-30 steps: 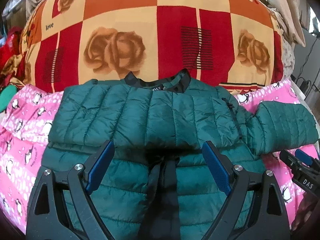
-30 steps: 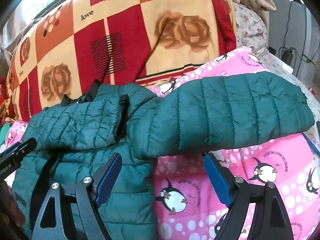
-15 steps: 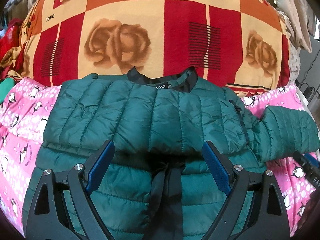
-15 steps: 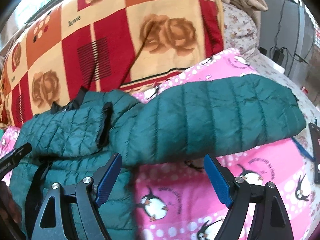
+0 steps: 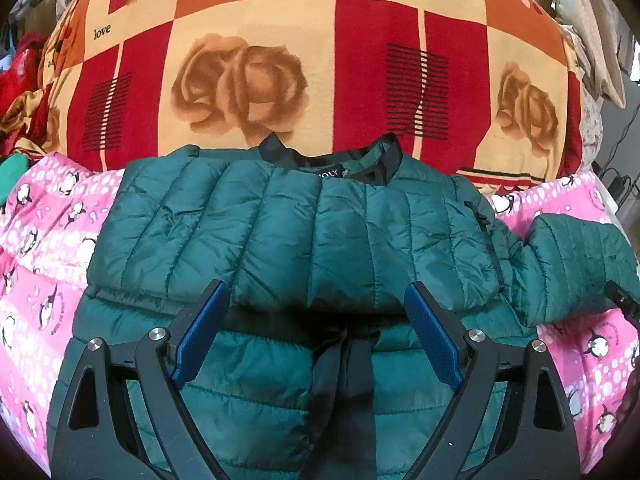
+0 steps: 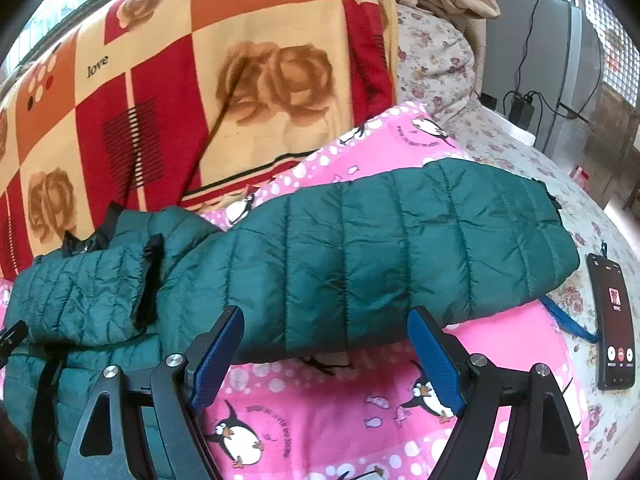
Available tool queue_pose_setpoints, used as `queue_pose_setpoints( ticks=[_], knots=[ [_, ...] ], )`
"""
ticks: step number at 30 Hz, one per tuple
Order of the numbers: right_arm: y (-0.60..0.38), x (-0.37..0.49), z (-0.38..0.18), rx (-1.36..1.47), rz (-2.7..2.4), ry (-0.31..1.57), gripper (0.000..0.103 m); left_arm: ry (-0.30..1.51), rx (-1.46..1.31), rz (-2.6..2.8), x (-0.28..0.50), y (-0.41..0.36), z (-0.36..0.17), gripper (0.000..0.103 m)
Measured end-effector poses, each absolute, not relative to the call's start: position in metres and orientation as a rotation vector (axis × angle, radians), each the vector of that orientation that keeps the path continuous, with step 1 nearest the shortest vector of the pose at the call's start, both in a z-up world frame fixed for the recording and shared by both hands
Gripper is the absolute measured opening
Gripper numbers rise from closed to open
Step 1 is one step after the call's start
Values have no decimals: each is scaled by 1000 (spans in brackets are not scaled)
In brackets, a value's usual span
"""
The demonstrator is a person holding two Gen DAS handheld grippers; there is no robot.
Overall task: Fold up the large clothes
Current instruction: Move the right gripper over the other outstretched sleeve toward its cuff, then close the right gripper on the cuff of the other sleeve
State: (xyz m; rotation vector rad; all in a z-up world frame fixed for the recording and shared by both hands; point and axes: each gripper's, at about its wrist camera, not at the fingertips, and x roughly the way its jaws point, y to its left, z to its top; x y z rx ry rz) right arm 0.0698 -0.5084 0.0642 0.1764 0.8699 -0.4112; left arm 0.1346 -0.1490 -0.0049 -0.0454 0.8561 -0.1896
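A dark green quilted puffer jacket (image 5: 280,232) lies front up on a pink penguin-print sheet (image 5: 44,248), black collar towards the big pillow. One sleeve is folded across its chest. My left gripper (image 5: 318,300) hovers open over the lower front, nothing between its blue pads. The other sleeve (image 6: 400,248) stretches out to the right over the sheet (image 6: 340,420). My right gripper (image 6: 326,320) stands open just in front of that sleeve's near edge, its jaws wide and apart from the fabric.
A large red, orange and cream rose-print pillow (image 5: 312,60) rises behind the jacket. A lit phone (image 6: 614,328) lies on the flowered bedding at the right, by a blue strap (image 6: 568,320). Cables and a grey cabinet (image 6: 552,68) stand beyond. Clothes (image 5: 20,88) are piled at left.
The right gripper has slid to the right along the outstretched sleeve, bringing the phone into view. The left gripper has stayed nearly still over the jacket front. Both stay open.
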Motion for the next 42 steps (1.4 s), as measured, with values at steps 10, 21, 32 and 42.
queue_pose_setpoints(
  ticks=[10,21,32,42],
  knots=[
    [-514,74,58,185,-417,884,82,864,-97,-190,141,-140,-8,89],
    [-528,77,61,174,-446,886,82,862,-102,-187,143,-134,-9,89],
    [-620,60,85,331,-615,827,82,866,-120,-173,146,-118,-10,89],
    [-707,27,67,605,-749,818,86,889,-121,-172,150,-116,-20,89]
  ],
)
